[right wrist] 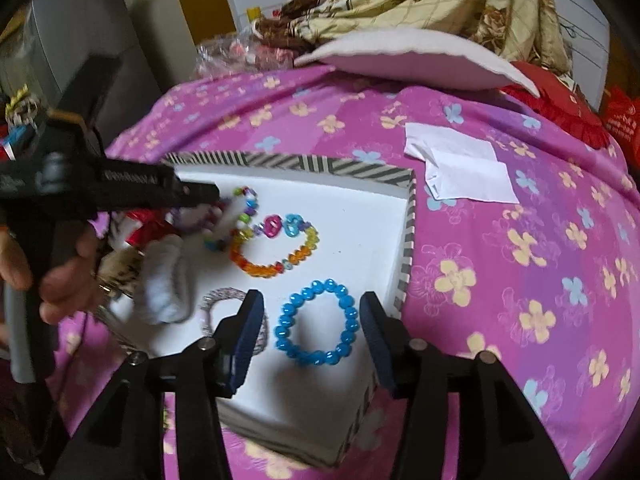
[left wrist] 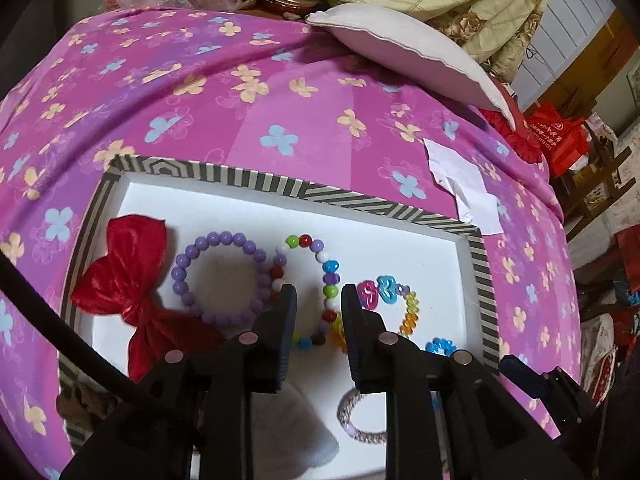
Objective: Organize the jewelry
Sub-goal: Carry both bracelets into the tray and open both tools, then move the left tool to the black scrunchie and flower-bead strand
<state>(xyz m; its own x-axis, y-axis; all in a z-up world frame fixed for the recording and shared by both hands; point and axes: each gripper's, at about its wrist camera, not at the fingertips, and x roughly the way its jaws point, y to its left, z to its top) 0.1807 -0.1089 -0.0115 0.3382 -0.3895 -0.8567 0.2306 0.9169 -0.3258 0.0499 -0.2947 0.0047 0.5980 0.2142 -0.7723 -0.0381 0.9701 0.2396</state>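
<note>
low in the right wrist frame, the blue bead bracelet point(right wrist: 316, 322) is seen untouched between the half-spread right gripper point(right wrist: 312, 336), inside the striped tray point(right wrist: 406, 248). the left gripper point(left wrist: 318, 320), likewise parted, is framed around the multicoloured bracelet point(left wrist: 320, 280).

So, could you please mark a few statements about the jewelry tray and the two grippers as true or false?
1. The blue bead bracelet lies flat in the striped-rim tray. True.
2. The right gripper is clamped on that bracelet. False: its jaws stand apart on either side of it, not pressing it.
3. The red bow lies outside the tray, on the cloth. False: it lies inside the tray.
4. The left gripper holds nothing. True.
5. White paper lies on the flowered cloth. True.
</note>
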